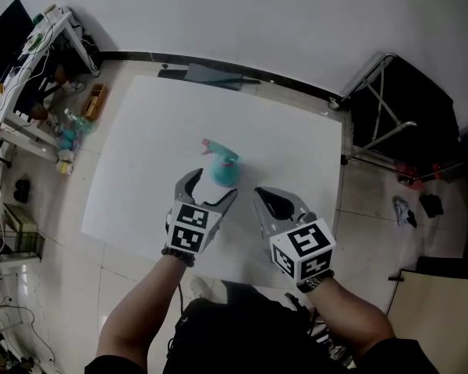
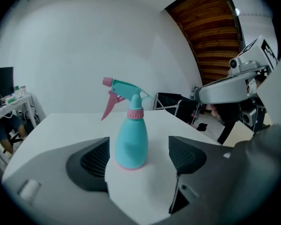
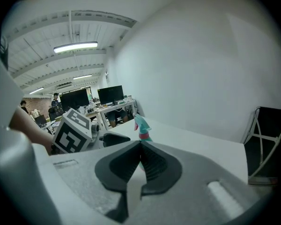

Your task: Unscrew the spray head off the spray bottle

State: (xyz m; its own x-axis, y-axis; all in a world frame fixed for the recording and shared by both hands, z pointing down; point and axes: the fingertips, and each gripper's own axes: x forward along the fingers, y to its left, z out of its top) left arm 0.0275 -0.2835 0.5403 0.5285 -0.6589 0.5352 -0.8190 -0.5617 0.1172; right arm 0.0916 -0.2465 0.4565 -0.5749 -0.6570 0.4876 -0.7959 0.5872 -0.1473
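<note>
Bottle: teal bottle [image 1: 225, 171] upright on white bench [image 1: 156, 131], near its middle, w/ spray head [image 2: 124, 90] screwed on at pink collar [image 2: 135, 113]; pink trigger [image 2: 110, 106] points to left in left gripper view.
L tongs: L tongs [image 1: 214, 184] spread wide; bottle body sits in the gap by the tips, pads not touching it.
R tongs: R tongs [image 1: 274, 202] closed tight, nothing in them, just right of bottle & short of it.
Stage: prob. approach, no grip yet, head not turned.
Risk 1: a jaw tip could nudge the body before closing; bottle looks light & tall, so may tip or slide on smooth bench.
Risk 2: a grip too low or too soft lets body spin w/ the head, so thread won't loosen.
Risk 3: R tongs must open first; biting trigger instead of collar could squirt or slip off.
Writing: none legible on bottle; marker cubes [image 1: 303, 249] carry b/w square patterns only, no words.
</note>
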